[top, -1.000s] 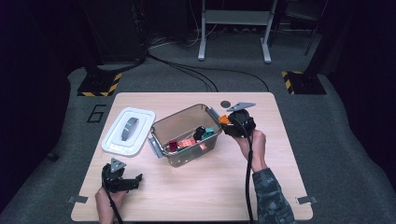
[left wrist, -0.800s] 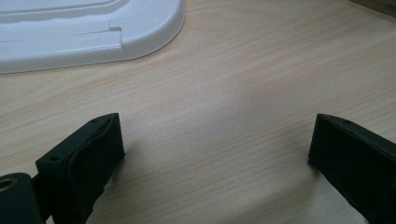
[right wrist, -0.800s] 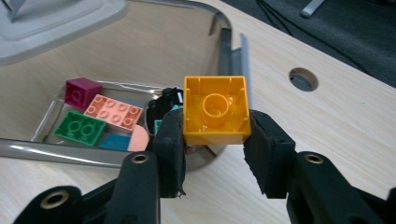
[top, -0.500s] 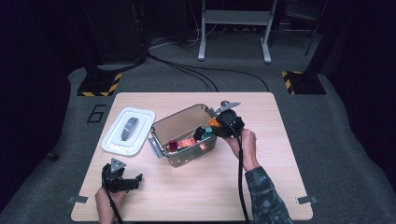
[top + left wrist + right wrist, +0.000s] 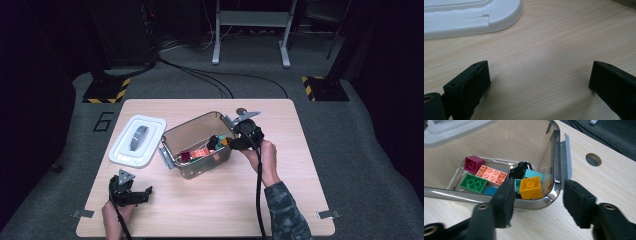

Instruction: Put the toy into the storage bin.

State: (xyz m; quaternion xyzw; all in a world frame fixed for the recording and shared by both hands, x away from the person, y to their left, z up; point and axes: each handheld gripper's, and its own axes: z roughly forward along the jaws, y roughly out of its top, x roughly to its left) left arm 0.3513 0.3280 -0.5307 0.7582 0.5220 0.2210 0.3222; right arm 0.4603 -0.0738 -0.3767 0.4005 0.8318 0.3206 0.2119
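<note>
A pale wooden worktop point(image 5: 210, 200) stands in a dark room. The left gripper point(image 5: 131, 192) rests on it, jaws wide apart, nothing between them, just below the white lid point(image 5: 136, 140). The right gripper point(image 5: 239, 140), jaws just opening, hovers at the clear bin's point(image 5: 192, 132) corner, its orange brick point(image 5: 531, 187) lying free ahead.

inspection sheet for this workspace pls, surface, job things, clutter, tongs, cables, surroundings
surface: light wood table, a round hole near its far edge
job's things: clear bin holding toy bricks, an orange brick in the corner nearest the right tongs; white lid lies off, left of the bin
clutter: nothing seen
grippers: right tongs at the bin's corner, jaws just opening, apart, gripping nothing; left tongs open over bare table
cables: one trails from each of the tongs; more on the floor behind
surroundings: dark room, grey floor, hazard-striped feet
</note>
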